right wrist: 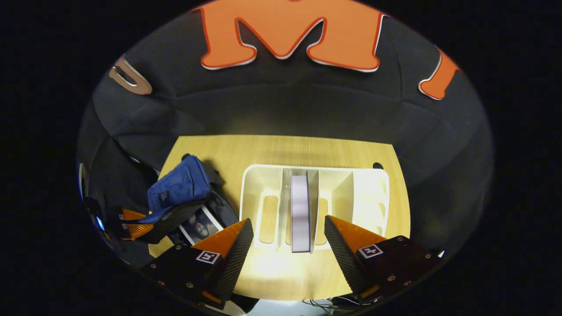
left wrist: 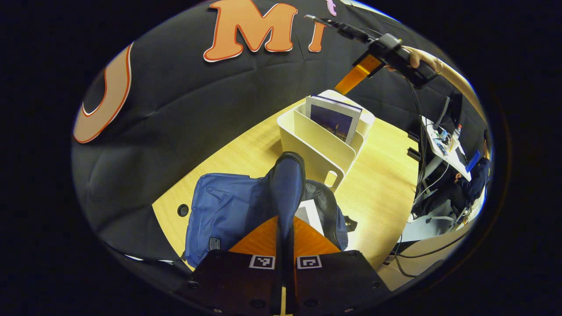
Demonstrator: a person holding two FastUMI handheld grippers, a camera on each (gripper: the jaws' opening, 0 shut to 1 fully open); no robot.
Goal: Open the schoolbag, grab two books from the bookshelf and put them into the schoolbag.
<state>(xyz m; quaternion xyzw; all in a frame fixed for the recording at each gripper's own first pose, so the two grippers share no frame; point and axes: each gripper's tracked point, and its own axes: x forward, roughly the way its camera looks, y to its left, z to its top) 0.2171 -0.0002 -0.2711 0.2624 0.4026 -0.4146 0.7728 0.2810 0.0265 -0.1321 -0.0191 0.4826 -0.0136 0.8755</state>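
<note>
My left gripper [left wrist: 285, 219] is shut on the raised flap of the blue schoolbag [left wrist: 228, 210], holding the bag open on the wooden table [left wrist: 382, 175]. A pale book [left wrist: 309, 215] lies inside the opening. Behind the bag stands the white bookshelf [left wrist: 316, 149] with a dark-covered book [left wrist: 333, 120] upright in it. My right gripper [right wrist: 290, 237] is open above the shelf [right wrist: 263, 175], its fingers on either side of that book [right wrist: 300, 210], apart from it. The right gripper view also has the bag [right wrist: 180, 184], the book in it [right wrist: 199, 226] and the left gripper [right wrist: 136, 228].
In the left gripper view, a hand [left wrist: 421, 59] holds the right gripper [left wrist: 358, 73] high above the shelf. A desk with equipment [left wrist: 443, 140] and cables stands beyond the table's right edge. Two round holes [left wrist: 182, 210] [right wrist: 377, 166] mark the tabletop.
</note>
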